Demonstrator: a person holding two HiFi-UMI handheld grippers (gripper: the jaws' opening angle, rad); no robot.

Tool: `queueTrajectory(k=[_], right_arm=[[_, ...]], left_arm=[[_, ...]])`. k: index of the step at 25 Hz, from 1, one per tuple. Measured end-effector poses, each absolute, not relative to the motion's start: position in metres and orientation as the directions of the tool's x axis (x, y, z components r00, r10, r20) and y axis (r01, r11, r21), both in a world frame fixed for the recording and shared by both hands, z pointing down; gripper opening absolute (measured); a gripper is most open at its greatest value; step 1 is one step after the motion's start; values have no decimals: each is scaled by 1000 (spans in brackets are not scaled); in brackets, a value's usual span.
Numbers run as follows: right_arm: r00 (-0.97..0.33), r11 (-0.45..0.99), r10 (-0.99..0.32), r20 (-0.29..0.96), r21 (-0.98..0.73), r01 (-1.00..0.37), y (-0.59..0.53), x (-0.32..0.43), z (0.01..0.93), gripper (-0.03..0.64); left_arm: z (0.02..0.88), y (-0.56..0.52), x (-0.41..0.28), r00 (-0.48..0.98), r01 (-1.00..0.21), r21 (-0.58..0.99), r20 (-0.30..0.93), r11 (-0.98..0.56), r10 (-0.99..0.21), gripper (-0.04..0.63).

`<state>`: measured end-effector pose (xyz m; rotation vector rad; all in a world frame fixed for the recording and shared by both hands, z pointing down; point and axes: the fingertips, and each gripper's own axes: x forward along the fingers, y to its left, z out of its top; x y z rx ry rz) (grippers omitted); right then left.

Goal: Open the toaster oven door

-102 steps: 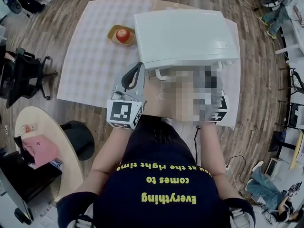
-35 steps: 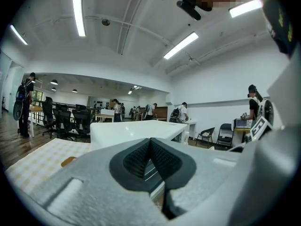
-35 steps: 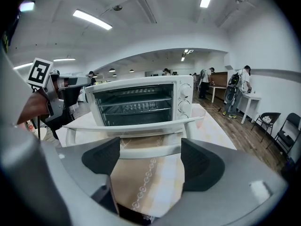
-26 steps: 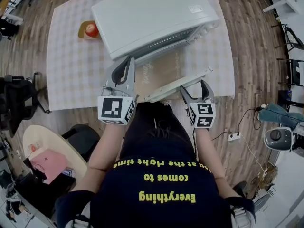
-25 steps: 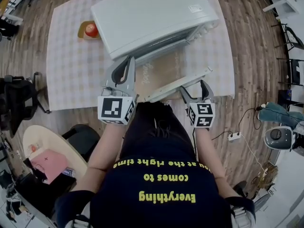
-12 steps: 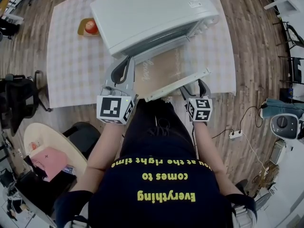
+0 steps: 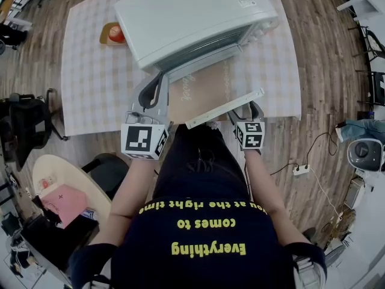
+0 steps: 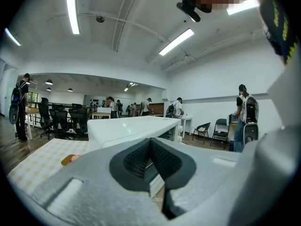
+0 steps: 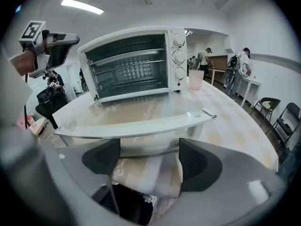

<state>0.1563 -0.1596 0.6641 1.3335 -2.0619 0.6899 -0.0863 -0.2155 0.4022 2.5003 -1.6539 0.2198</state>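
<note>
The white toaster oven [image 7: 192,14] stands on the checked tablecloth with its glass door [image 7: 204,86] swung down flat toward me. The door's white handle [image 7: 225,108] runs along its near edge. My right gripper [image 7: 248,110] sits just below the handle's right end. In the right gripper view the right gripper [image 9: 150,159] is open, and the handle [image 9: 136,128] lies just ahead of the pads, apart from them. The oven [image 9: 136,60] shows bare racks inside. My left gripper [image 7: 161,82] hovers at the door's left edge. Seen in its own view, the left gripper [image 8: 150,142] is shut and holds nothing.
A red apple in a yellow bowl [image 7: 114,34] sits left of the oven. A pink cup [image 9: 196,79] stands right of the oven. The tablecloth [image 7: 96,83] ends at the table's near edge. A black chair [image 7: 24,119] and a round side table [image 7: 60,185] stand at my left.
Four seconds ago the oven door was shut with the grippers at its handle. It now lies flat and open. Over the last second the grippers have barely moved.
</note>
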Motion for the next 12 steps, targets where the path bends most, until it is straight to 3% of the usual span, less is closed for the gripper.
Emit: queueTrajectory(k=[12], right_arm=[[-349, 416, -650, 675, -67, -907, -162, 153, 670, 403]], left_arm=[[405, -218, -82, 389, -920, 35, 206, -391, -898, 2]])
